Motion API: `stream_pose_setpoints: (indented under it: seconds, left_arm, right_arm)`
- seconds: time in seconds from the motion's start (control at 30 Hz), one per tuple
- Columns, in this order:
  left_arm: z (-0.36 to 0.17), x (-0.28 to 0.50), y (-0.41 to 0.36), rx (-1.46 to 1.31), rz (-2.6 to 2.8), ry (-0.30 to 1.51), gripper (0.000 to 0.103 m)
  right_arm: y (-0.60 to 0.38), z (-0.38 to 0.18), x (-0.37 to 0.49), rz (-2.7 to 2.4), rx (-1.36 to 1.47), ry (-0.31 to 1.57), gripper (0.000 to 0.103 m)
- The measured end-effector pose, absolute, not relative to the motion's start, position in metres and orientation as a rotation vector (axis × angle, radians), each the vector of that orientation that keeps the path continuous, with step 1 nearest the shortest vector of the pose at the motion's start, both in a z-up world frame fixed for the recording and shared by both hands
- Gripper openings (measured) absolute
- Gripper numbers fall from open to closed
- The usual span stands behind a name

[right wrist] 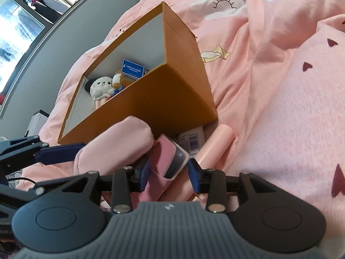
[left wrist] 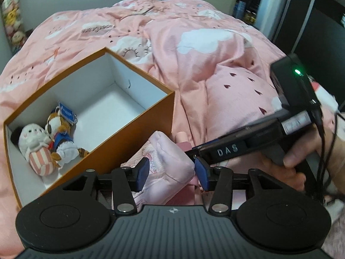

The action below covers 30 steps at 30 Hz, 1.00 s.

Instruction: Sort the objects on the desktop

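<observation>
— On the pink bedspread [left wrist: 194, 49], what do you have in front of you?

— I see an orange box [left wrist: 138, 138] with a white inside, lying open just left of my grippers. Two plush toys sit in its near corner: a white one [left wrist: 35, 144] in striped pink trousers and a brown-and-white one [left wrist: 62, 138] carrying a blue tag [right wrist: 132, 68].

— And the left gripper [left wrist: 172, 170]?

— I have its blue pads on either side of a soft pink pouch [left wrist: 172, 161], which lies against the box's outer wall. The pads [left wrist: 142, 170] seem to touch the fabric, but I cannot tell whether they press it.

— The right one?

— My right gripper [right wrist: 169, 172] stands at a medium gap around the end of a pink case [right wrist: 170, 157] with a dark edge. I cannot tell if the pads grip it. Just beside it lie a pale pink tube [right wrist: 215, 144] and a white barcoded item [right wrist: 192, 140], both near the box's corner. The pouch [right wrist: 114, 144] shows left of the case, with the left gripper's finger [right wrist: 60, 152] alongside it.
</observation>
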<state>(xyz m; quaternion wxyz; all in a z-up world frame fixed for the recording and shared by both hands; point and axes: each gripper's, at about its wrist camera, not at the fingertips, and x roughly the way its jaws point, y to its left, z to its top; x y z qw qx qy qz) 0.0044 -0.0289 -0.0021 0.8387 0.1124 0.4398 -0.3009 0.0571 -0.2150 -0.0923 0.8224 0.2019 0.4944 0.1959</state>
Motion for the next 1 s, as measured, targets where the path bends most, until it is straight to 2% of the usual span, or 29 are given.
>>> stream_pose_setpoints:
  seconds: [0.23, 0.57, 0.7, 0.73, 0.83, 1.0]
  left_arm:
    - [0.001, -0.012, -0.026, 0.371, -0.687, 0.911, 0.057]
    - [-0.029, -0.019, -0.043, 0.608, -0.643, 0.879, 0.057]
    - [-0.041, -0.017, -0.051, 0.651, -0.610, 0.875, 0.056]
    - [-0.043, -0.016, -0.051, 0.652, -0.606, 0.876, 0.054]
    - [-0.045, -0.012, -0.051, 0.619, -0.607, 0.894, 0.042]
    - [-0.039, -0.004, -0.050, 0.523, -0.620, 0.926, 0.034]
  right_arm:
    - [-0.216, -0.093, 0.057, 0.407, 0.441, 1.062, 0.041]
    - [-0.216, -0.095, 0.058, 0.397, 0.462, 1.069, 0.042]
    - [-0.220, -0.095, 0.058, 0.389, 0.497, 1.048, 0.032]
    - [-0.221, -0.094, 0.058, 0.384, 0.509, 1.039, 0.025]
    - [-0.223, -0.091, 0.059, 0.380, 0.515, 1.020, 0.024]
    - [-0.224, -0.092, 0.059, 0.368, 0.523, 1.038, 0.027]
